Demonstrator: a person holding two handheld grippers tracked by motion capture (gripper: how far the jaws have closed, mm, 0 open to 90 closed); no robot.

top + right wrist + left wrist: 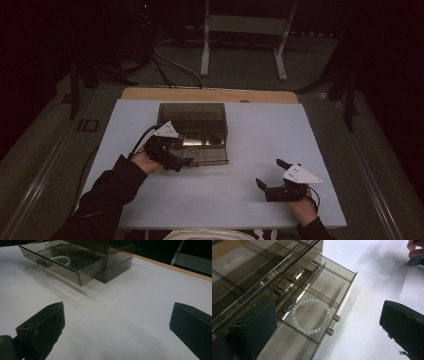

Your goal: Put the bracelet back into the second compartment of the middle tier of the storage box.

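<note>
While darkness swallows most of the room, the pale surface (225,195) stands lit, a wooden edge at its far side and a metal frame (245,30) on the floor beyond. At left, the left gripper (187,161) hangs wide open over the smoky drawer box (192,117), whose pulled-out drawer holds a white bead bracelet (310,316). Rightward, the right gripper (272,175) rests open, empty. No writing is readable.

No readable text, label, brand, number or sign anywhere on the drawer box (287,277).
</note>
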